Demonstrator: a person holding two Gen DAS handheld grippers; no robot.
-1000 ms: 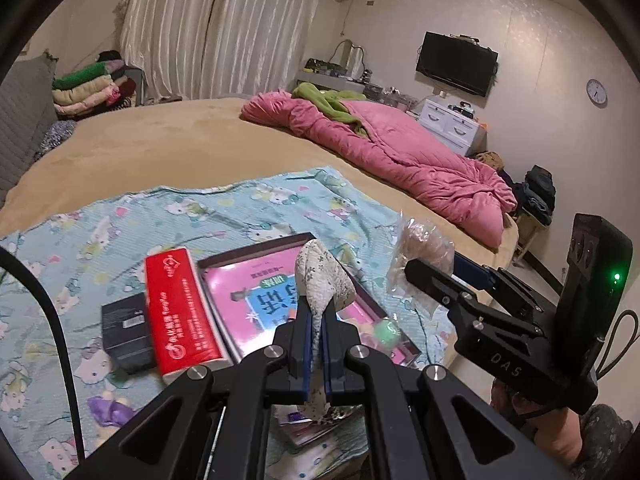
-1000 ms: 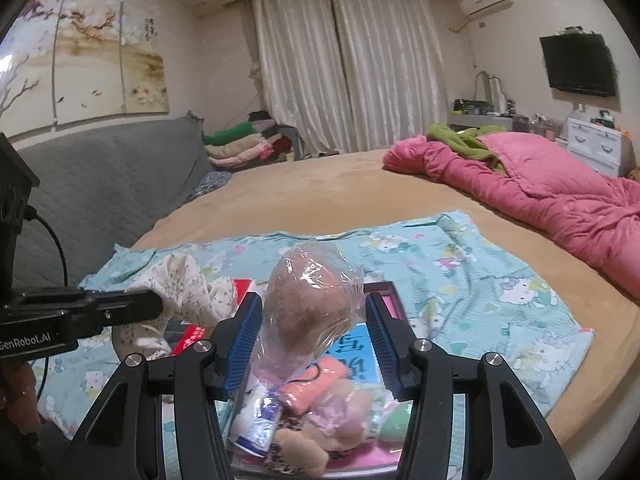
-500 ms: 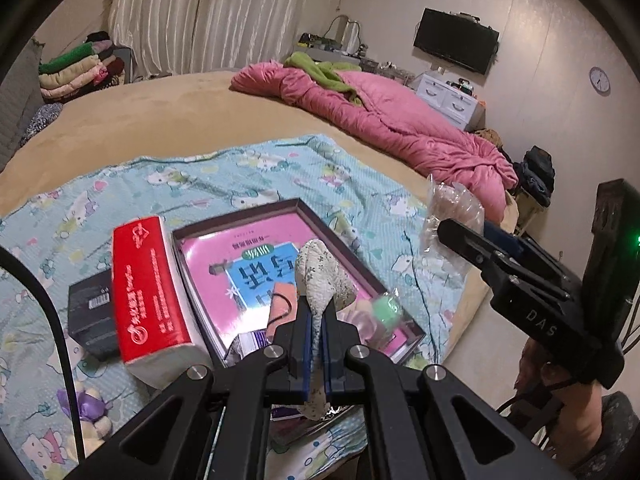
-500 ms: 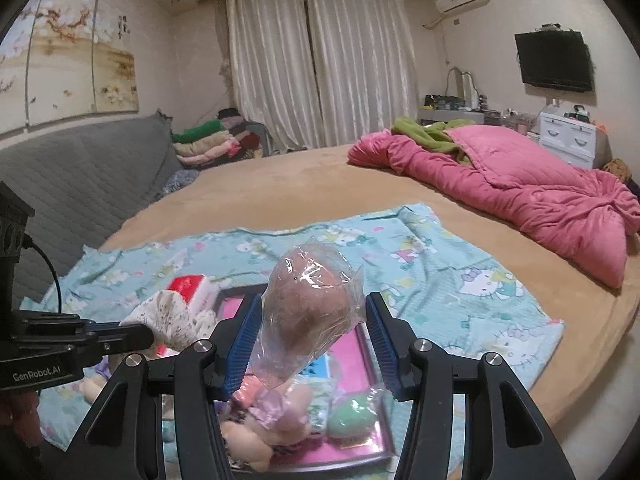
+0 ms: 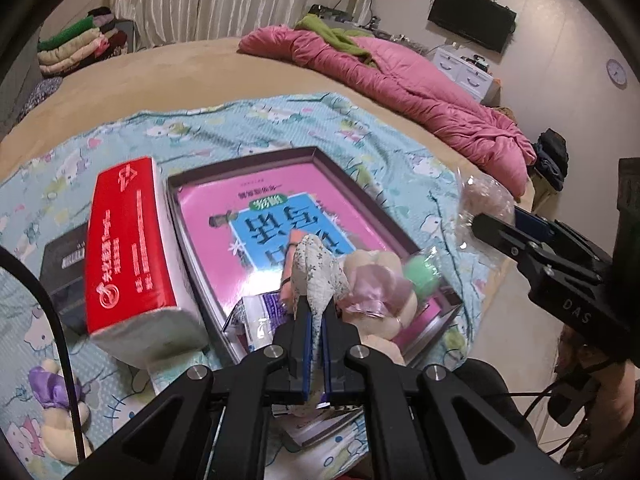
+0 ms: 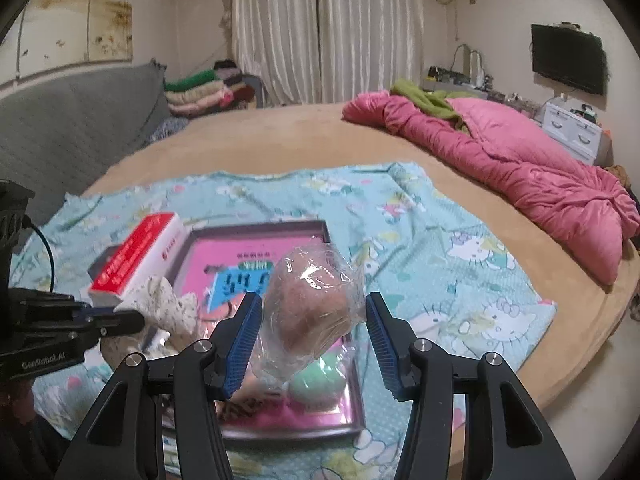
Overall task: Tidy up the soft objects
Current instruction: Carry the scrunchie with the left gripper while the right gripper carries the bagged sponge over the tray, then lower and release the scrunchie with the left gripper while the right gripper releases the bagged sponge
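Left gripper (image 5: pixel 316 320) clamped on floral cloth (image 5: pixel 318 270), right gripper (image 6: pixel 312 332) part-open around bagged plush (image 6: pixel 310 300): lower both slowly into tray (image 6: pixel 320 226), then release.

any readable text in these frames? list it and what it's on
"DAS": right gripper body, left wrist view.
"GenRobot.AI": left gripper body, right wrist view.
Book cover: Chinese title, upside down, not legible.
Tissue pack: white print and logo, blurred.
Black box: print too small.
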